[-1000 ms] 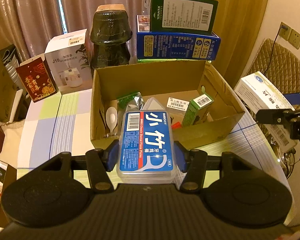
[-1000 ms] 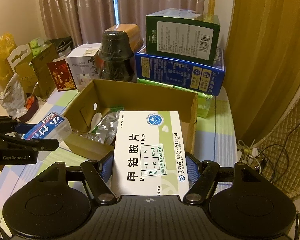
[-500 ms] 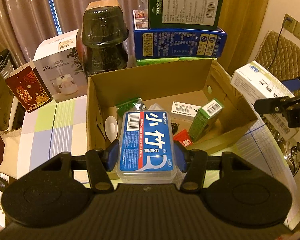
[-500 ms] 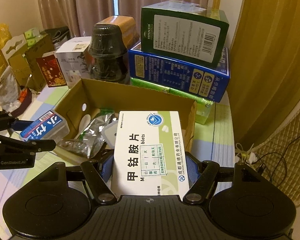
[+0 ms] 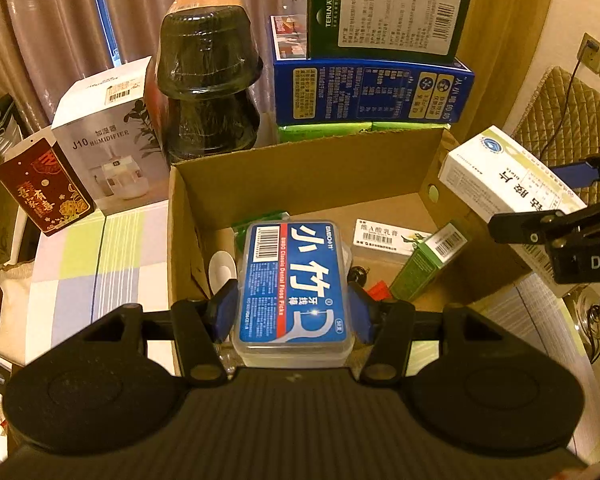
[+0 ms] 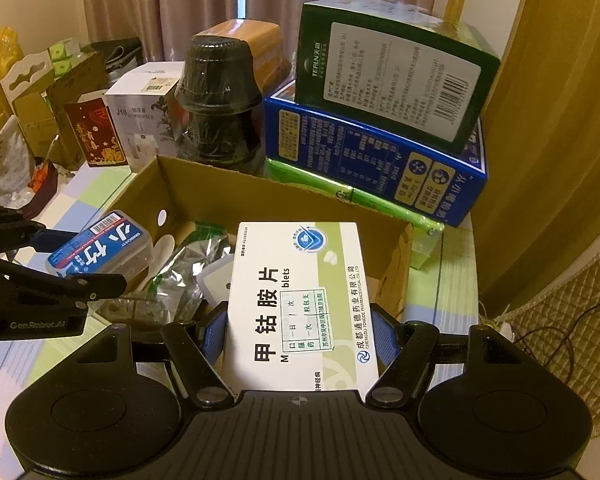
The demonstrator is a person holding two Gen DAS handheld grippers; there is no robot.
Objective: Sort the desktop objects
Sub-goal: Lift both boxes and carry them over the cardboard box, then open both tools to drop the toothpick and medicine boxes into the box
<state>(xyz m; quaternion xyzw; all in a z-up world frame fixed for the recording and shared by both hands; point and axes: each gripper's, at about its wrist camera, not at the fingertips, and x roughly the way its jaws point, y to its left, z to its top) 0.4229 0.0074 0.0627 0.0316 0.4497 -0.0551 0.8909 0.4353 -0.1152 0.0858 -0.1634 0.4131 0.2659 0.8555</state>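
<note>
Blue pads of the left tongs [image 5: 292,312] press both long sides of a clear dental floss pick box [image 5: 294,284] with a blue label, holding it over the near left part of an open cardboard box [image 5: 300,172] on the bench [image 5: 100,256]. Down in that carton lie a white spoon [image 5: 222,270], a small green carton [image 5: 424,266] leaning on its side, a flat white tube box [image 5: 384,234] and a bit of red packaging. Off to the right, the other tongs carry a white tablet box [image 5: 496,176] above the carton's right wall. From the right wrist, the right tongs [image 6: 300,334] are clamped on the white and green tablet box [image 6: 300,296], which hangs over the carton's near right side. At left the floss pick box [image 6: 100,248] sits gripped above the carton's left wall, with crumpled silver foil packaging [image 6: 188,268] on the floor beneath. Behind the carton stand stacked black bowls [image 6: 220,108], a blue box [image 6: 376,160] topped by a dark green box [image 6: 392,80], and a humidifier box [image 6: 144,116].
</note>
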